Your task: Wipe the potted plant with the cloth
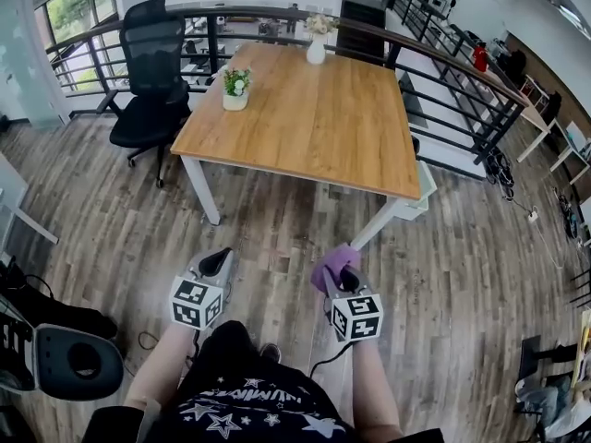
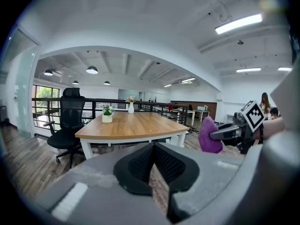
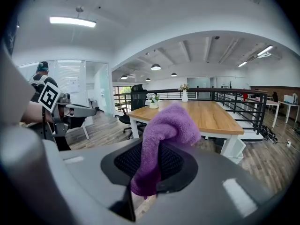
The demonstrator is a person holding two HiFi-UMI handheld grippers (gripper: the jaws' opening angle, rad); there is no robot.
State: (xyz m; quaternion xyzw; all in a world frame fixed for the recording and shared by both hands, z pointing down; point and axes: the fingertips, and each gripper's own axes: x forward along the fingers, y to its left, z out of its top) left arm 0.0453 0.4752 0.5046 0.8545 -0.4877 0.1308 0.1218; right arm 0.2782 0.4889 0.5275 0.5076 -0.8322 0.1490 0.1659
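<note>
Surface [image 1: 314,127]: wooden top, ahead of you across the floor, well apart from both grippers. You stand off its near end, and nothing on it looks within reach.

Chair [image 1: 152,63]: black, at the surface's left side, near the plant.

Plant [image 1: 235,88]: small, in a white pot, upright. It stands on the surface close to the left edge, toward the far end. A vase [image 1: 316,49] stands apart at the far edge and is not the target.

Left gripper [image 2: 152,165]: jaws pressed together, nothing between them.

Right gripper [image 1: 343,282]: jaws clamped on the cloth [image 3: 166,125], which is purple and bunched, with a fold bulging past the tips.

Key relation: from your right jaws the plant lies forward and to the left, well beyond the near edge. In the right gripper view it sits just left of the jaw line. Your left gripper is on the plant's side, but the cloth rides in the right.

Judgement: close in along the left side, then bring the cloth across. The plant's long axis is vertical, so wipe from the side or from above. The empty left gripper could steady the pot.
</note>
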